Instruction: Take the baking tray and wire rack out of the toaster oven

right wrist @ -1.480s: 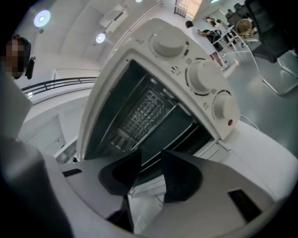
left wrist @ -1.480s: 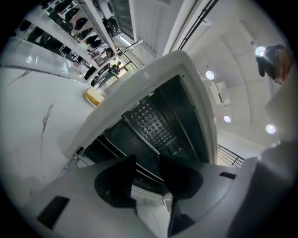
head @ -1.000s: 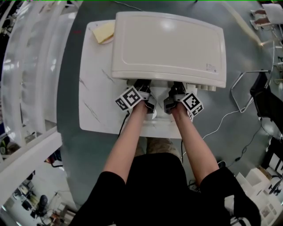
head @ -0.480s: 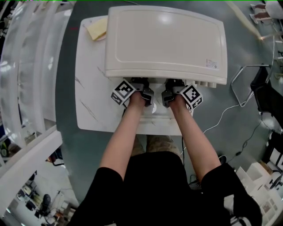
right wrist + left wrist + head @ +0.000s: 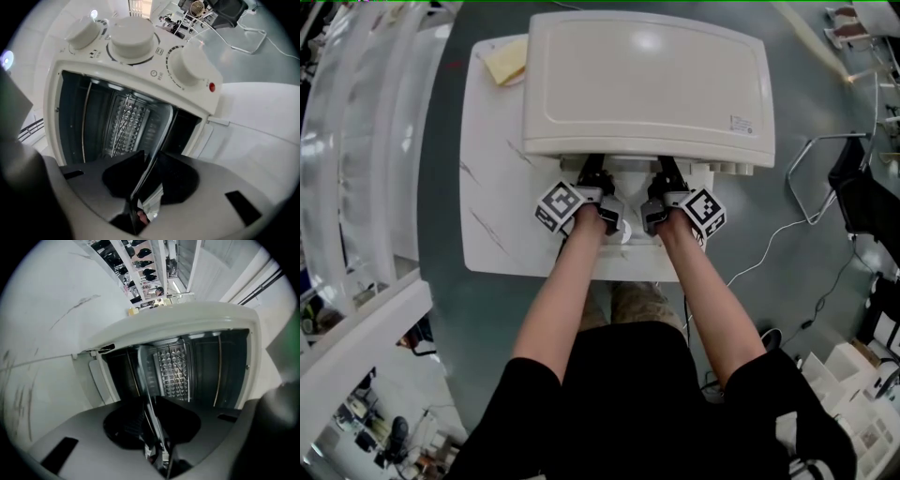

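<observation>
The cream toaster oven (image 5: pixel 647 84) stands on a white table, its front opening facing me. Both grippers reach into that opening side by side. The left gripper (image 5: pixel 592 171) has its jaws closing on the thin metal rim of the baking tray (image 5: pixel 144 376), which runs out of the dark cavity between its pads (image 5: pixel 151 420). The right gripper (image 5: pixel 664 171) is closing too, and its pads (image 5: pixel 145 180) press on the same tray's rim (image 5: pixel 151 204). Thin wires (image 5: pixel 121 127) show deep inside; I cannot tell whether they are the wire rack.
Three cream knobs (image 5: pixel 133 37) sit beside the opening on the right gripper's side. A yellow slab (image 5: pixel 508 64) lies at the table's far left corner. The table's (image 5: pixel 492 216) near edge is just behind my hands. Cables and a metal frame (image 5: pixel 825 187) are on the floor to the right.
Both hands first pushed closer under the oven's front edge, then drew back toward me, so more of each gripper now shows in front of the oven.
</observation>
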Available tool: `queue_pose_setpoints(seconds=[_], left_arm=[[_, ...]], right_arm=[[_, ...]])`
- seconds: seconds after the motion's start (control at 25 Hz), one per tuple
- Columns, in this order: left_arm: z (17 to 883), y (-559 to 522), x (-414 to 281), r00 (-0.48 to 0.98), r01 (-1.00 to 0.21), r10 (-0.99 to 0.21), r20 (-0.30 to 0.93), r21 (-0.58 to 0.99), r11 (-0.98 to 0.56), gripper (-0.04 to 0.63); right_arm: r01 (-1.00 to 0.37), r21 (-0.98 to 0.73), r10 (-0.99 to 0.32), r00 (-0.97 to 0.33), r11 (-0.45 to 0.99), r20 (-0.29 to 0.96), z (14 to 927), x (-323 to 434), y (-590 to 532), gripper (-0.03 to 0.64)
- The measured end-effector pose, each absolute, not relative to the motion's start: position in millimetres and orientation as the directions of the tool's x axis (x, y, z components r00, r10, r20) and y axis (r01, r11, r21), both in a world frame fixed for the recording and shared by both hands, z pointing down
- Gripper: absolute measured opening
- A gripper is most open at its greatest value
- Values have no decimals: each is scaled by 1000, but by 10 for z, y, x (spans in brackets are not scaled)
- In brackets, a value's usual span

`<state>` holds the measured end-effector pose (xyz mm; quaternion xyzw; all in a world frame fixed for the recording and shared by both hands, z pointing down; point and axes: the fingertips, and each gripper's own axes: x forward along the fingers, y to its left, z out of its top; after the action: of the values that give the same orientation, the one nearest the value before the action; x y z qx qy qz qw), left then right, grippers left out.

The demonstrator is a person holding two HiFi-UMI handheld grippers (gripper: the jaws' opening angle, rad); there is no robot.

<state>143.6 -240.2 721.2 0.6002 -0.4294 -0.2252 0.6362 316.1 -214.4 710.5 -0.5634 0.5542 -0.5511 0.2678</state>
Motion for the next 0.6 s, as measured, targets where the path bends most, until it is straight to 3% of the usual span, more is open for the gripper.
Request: queue_pose_setpoints(seconds=[0.6], left_arm=[[7294, -1418, 1311, 519, -152, -798, 306, 952, 266, 75]], right_arm=[[-319, -908, -895, -263, -272, 361, 7145, 3078, -1214, 95]])
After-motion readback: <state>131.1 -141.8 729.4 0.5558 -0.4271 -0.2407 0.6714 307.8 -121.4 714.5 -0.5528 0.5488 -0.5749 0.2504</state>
